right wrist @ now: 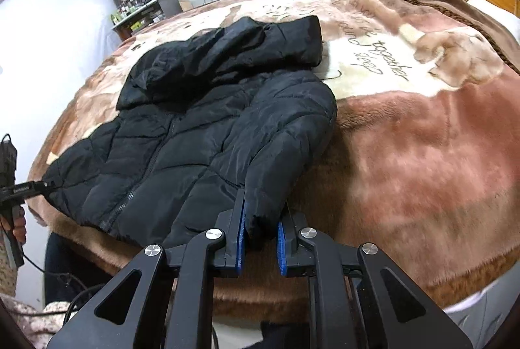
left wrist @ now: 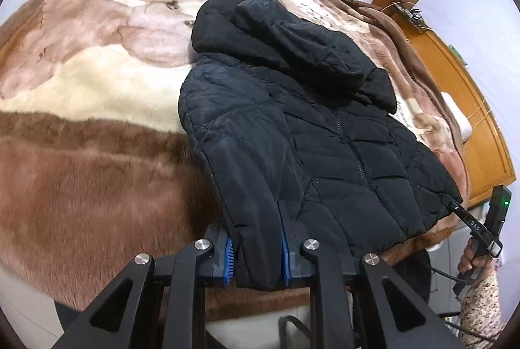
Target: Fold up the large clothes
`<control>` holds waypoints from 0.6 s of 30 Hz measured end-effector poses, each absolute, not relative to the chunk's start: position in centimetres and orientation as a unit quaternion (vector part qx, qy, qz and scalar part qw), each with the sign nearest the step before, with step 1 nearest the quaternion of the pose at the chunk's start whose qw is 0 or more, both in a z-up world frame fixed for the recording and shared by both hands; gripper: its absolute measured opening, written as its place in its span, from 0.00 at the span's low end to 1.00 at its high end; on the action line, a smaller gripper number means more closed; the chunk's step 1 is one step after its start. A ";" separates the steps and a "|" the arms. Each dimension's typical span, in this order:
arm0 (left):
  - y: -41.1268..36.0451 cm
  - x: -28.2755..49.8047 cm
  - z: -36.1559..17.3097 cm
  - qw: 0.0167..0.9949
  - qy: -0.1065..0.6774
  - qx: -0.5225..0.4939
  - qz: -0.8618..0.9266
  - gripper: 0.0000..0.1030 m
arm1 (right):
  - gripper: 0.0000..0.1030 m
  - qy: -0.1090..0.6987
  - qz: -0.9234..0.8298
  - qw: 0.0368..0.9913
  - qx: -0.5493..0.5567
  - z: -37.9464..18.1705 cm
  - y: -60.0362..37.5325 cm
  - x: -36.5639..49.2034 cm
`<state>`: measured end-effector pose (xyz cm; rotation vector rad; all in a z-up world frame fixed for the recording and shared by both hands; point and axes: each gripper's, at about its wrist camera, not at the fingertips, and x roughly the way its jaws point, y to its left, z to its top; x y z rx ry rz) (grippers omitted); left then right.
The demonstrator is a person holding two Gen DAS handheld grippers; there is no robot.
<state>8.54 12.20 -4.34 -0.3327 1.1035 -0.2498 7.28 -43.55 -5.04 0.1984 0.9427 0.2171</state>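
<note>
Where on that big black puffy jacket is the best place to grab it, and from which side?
By the sleeve cuffs, from the near edge of the bed. The jacket lies front up, hood away, both sleeves running down its sides toward the holder. The left claw is clamped on one cuff, the right claw on the other. Cuffs are narrow, so they fit between the pads.
</note>
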 end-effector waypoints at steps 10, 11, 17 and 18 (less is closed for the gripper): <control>12.3 3.8 -2.6 0.834 0.515 -0.141 -0.140 0.21 | 0.14 0.432 0.110 0.891 0.087 -2.6 -43.8 3.1; 12.1 3.2 -2.5 0.833 0.516 -0.141 -0.142 0.21 | 0.14 0.430 0.110 0.892 0.088 -2.4 -43.9 2.7; 12.3 2.3 -0.9 0.832 0.506 -0.167 -0.153 0.21 | 0.14 0.422 0.115 0.893 0.107 -1.3 -44.4 2.0; 12.5 2.5 -0.8 0.831 0.505 -0.174 -0.155 0.21 | 0.14 0.422 0.116 0.893 0.109 -1.0 -44.3 2.3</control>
